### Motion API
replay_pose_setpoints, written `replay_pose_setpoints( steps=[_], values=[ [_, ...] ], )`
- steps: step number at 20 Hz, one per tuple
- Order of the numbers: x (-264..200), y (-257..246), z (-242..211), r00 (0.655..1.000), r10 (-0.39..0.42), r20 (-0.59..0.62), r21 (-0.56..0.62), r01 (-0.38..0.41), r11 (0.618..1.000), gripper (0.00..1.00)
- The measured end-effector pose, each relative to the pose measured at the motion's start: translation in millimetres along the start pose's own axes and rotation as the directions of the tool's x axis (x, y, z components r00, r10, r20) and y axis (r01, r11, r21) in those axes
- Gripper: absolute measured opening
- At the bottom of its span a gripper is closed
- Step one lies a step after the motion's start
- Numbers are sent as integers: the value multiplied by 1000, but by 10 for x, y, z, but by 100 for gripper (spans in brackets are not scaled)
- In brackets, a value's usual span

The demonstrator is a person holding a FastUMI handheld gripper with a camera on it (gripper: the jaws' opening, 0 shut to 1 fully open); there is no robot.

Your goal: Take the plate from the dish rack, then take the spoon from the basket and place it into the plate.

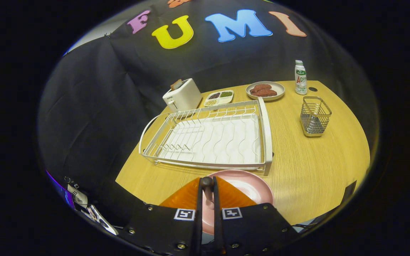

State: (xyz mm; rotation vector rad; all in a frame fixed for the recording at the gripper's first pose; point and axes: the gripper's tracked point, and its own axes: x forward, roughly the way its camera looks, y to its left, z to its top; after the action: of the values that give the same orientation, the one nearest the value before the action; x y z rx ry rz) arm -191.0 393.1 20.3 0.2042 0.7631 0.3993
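pink plate (251, 186) before empty dish rack (208, 137)

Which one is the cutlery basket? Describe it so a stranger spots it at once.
Start at the big white dish rack in the middle of the wooden table. Beside its tall end rail, nearer the small bottle, stands the wire basket. It is the one upright, see-through metal cage; the plate of meat lies flat. The gripper hangs over the pink plate, fingers shut on a dark handle.

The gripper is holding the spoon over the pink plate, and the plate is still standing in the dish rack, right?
Not quite. The gripper view shows the pink plate lying on the table, beside the dish rack. The gripper does hold the spoon over it.
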Motion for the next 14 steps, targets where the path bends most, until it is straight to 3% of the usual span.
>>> replay_pose_setpoints(
  steps=[2,14],
  values=[
    [-10,75,20,999,38,4,14,-38,999,16],
    [-339,-149,354,997,33,69,-10,-32,999,17]
  ],
)
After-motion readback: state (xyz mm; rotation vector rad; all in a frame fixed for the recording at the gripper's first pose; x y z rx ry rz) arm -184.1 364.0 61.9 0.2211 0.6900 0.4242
